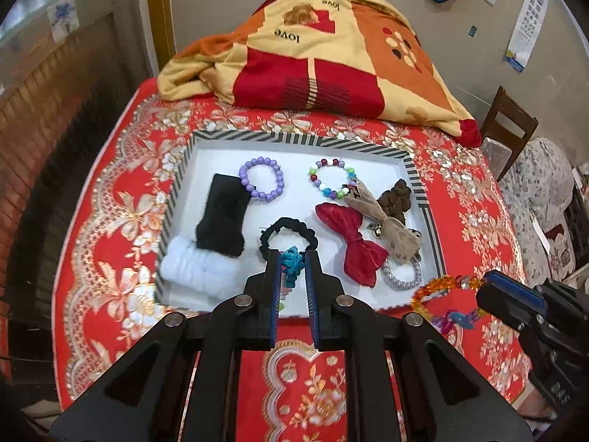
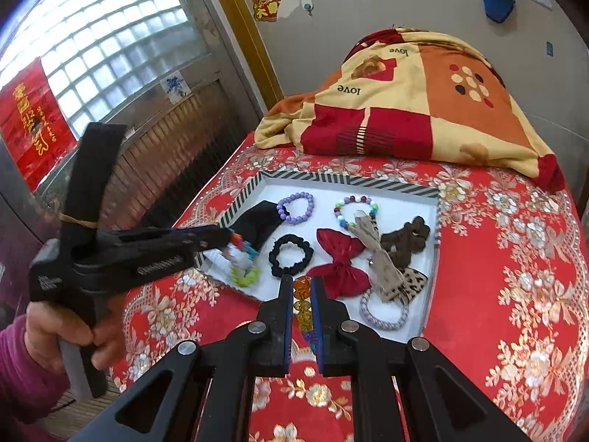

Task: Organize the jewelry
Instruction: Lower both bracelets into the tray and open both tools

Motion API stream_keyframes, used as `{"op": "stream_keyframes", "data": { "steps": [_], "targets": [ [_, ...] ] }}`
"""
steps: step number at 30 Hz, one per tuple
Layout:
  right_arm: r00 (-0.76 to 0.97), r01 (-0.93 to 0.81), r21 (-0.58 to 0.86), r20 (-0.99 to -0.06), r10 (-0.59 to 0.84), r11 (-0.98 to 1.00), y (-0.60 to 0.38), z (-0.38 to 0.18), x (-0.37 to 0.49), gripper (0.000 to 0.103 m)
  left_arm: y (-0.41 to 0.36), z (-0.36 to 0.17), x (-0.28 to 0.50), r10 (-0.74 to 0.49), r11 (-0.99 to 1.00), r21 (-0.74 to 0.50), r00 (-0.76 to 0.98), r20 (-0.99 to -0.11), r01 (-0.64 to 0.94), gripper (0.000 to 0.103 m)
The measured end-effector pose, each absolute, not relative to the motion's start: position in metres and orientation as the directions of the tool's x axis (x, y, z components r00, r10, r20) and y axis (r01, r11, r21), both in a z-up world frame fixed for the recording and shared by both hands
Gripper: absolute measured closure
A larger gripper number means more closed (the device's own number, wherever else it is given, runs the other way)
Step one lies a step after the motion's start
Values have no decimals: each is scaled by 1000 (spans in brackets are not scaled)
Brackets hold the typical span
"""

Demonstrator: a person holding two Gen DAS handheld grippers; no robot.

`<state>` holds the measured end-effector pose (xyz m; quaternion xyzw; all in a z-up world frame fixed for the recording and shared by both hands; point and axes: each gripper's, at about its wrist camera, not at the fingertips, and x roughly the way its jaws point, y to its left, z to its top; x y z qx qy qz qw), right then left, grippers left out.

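Tray point(image 1: 206, 140) already stocked with bracelets and hair ties. Left gripper point(image 1: 292, 258) clamps teal scrunchie point(image 1: 292, 262); right gripper point(image 2: 302, 294) clamps amber bracelet point(image 2: 302, 304); both unplaced.

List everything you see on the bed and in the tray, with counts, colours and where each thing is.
tray: one, white, striped rim, on the red bedspread
bead bracelets: two, purple and multicoloured, tray back
scrunchies: black centre, brown right, grey front right
red bow: one, centre right
blanket: one, orange-red, behind tray
left claw: shut on teal hair tie
right claw: shut on amber bracelet
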<state>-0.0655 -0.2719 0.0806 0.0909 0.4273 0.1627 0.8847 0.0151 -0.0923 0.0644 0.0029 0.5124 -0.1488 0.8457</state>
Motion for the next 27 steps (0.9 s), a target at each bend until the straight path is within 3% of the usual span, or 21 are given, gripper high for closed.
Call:
{"op": "stream_keyframes", "data": {
  "steps": [15,27],
  "targets": [
    [483,-235,348,-768,420,908,-229,32,-8,94,-53,3,41,-180,980,-136,342,-922,148,91],
    [403,-34,336,-857,320,941,-283,-35,-7,94,-56,-5,41,-191,976,-144,326,-926,162,91]
  ]
}}
